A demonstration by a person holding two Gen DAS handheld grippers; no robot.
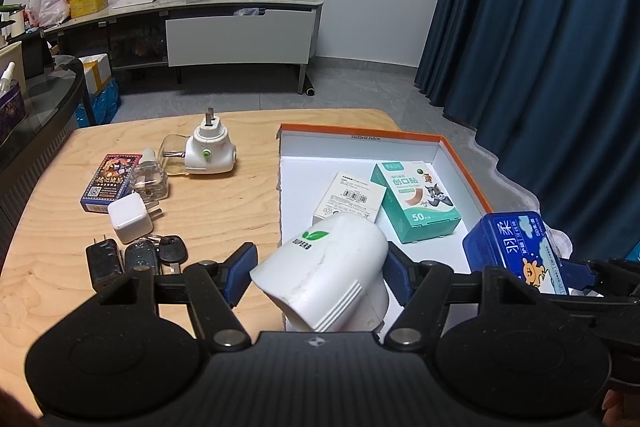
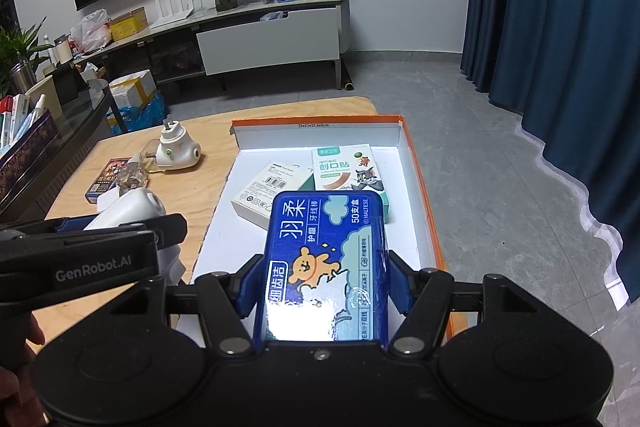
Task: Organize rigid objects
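Note:
My left gripper (image 1: 320, 277) is shut on a white plug-in device (image 1: 328, 275) with a green leaf logo, held over the near left edge of the orange-rimmed white box (image 1: 464, 163). My right gripper (image 2: 324, 287) is shut on a blue floss-pick case (image 2: 326, 263) with a bear print, held above the box (image 2: 420, 187). The same case (image 1: 516, 251) shows at the right of the left wrist view. Inside the box lie a green plaster box (image 1: 416, 203) and a white barcode box (image 1: 352, 199).
On the wooden table (image 1: 224, 211) left of the box lie a white plug-in vaporizer (image 1: 210, 151), a clear bottle (image 1: 150, 179), a card pack (image 1: 110, 181), a white charger (image 1: 130, 219), a black adapter (image 1: 103, 263) and car keys (image 1: 156, 253). A blue curtain (image 1: 540, 27) hangs at the right.

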